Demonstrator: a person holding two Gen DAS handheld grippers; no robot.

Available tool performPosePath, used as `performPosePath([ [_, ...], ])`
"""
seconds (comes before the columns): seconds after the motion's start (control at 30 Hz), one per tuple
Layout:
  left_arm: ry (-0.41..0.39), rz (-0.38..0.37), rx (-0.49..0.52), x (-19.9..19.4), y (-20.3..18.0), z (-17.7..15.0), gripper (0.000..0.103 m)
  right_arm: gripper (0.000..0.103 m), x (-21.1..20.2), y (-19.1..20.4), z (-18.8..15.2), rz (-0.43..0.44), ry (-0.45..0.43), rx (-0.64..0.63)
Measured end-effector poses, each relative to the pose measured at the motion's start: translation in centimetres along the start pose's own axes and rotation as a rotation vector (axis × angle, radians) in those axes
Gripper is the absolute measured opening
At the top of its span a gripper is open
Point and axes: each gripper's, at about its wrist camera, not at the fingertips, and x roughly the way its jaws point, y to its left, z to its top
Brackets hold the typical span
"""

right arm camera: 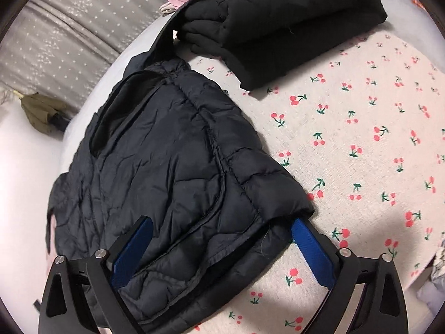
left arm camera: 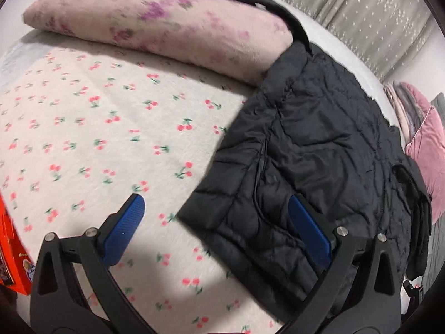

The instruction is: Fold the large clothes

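Below, a dark quilted jacket (right arm camera: 172,172) lies on a cherry-print sheet (right arm camera: 361,144). Both the left gripper (left arm camera: 217,231) and right gripper (right arm camera: 222,250) gape wide, grasping nothing.

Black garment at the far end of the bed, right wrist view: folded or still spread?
Folded. The black garment lies as a compact stacked bundle, layered edges visible along its near side.

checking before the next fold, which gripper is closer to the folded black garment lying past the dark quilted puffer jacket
Right. The right gripper straddles the dark quilted puffer jacket's hem, with the folded black garment just beyond. The left gripper is at the jacket's opposite edge; that garment isn't in its view.
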Motion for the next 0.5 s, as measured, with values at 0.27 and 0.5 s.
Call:
performPosePath([
  [0.27, -0.009, -0.029, 0.106, 0.2, -2.9, -0.7, 0.016, 0.009, 0.4, -0.8, 0.0, 0.072, -0.004, 0.042],
  [0.5, -0.158, -0.028, 0.208, -5.5, -3.2, -3.7, 0.01, 0.003, -5.9, 0.5, -0.9, -0.014, -0.319, -0.063],
])
